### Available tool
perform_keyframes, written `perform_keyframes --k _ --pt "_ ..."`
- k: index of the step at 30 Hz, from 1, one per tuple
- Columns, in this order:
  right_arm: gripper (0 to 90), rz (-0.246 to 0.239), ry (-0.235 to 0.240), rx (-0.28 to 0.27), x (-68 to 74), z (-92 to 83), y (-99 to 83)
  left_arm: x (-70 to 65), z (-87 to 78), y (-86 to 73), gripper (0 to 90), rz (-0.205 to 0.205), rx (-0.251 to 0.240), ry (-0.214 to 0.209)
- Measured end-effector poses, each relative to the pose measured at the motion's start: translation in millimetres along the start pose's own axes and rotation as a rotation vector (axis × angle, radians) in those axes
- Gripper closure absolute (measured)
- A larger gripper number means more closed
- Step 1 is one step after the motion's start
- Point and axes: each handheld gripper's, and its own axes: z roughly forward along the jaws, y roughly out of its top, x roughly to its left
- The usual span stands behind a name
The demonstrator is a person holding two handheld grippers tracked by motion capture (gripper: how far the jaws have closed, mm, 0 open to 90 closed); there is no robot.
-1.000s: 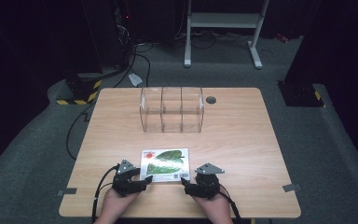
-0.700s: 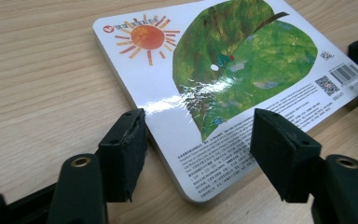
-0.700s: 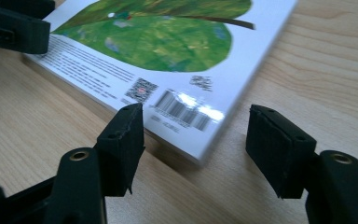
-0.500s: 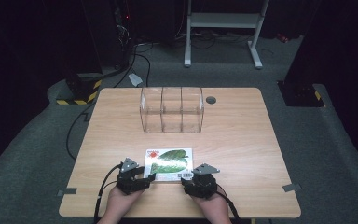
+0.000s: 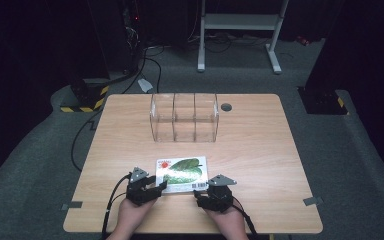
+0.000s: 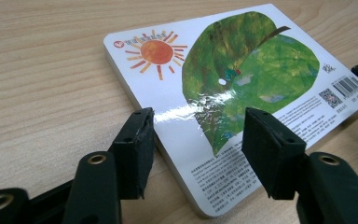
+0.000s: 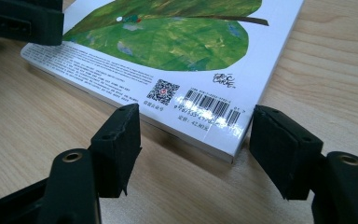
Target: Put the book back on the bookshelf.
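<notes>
From the high view, a board book (image 5: 181,174) with a big green leaf and a sun on its back cover is lying flat near the front edge of the wooden table (image 5: 260,150), well short of the clear three-bay acrylic organizer (image 5: 184,117) sitting mid-table. The left gripper (image 5: 156,186) is sitting at the book's near left corner and the right gripper (image 5: 203,196) at its near right corner, a hand behind each.

Left gripper view: the book (image 6: 223,93) is lying right between the jaws, which have just been closing in. One pad is hanging off the book's long edge, over the wood, and the other is hovering over the glossy cover. Neither is pressing on it as far as I can see, so I'm calling it open with the book in the gap.

Right gripper view: the barcode corner of the book (image 7: 182,51) is poking in between the jaws, which have just been opening a bit. Clear gaps on both sides, so nothing is gripped here either.

My read: both hands are lining up for a grab at the near corners. Next up, I'm guessing one jaw needs to slip under the edge while the other comes down on the cover, then squeeze. The slick cover could slide on the wood, so the other gripper bracing it would help.
</notes>
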Motion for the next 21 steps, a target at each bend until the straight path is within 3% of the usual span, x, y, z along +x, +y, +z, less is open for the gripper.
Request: perform_keyframes --k 5,7,9,14,21 --pt "30.4 -0.025 -0.010 0.004 4.3 -0.1 -1.1 1.5 -5.4 3.0 45.8 -0.033 -0.027 -0.019" --pt "30.3 -0.012 -0.010 0.008 5.2 -0.5 -1.4 1.0 -6.4 3.4 45.8 -0.038 -0.034 -0.021" --pt "29.6 0.000 -0.008 0.011 7.6 -0.9 -2.0 -0.2 -9.0 4.5 45.9 -0.023 -0.044 -0.013" --pt "27.5 -0.026 -0.013 0.011 11.5 -0.8 -3.3 -1.7 -14.5 7.0 46.0 -0.017 -0.083 -0.014" --pt "24.5 -0.058 -0.040 0.016 18.5 1.3 -3.9 -12.4 -30.3 14.4 45.2 0.044 -0.144 -0.013"
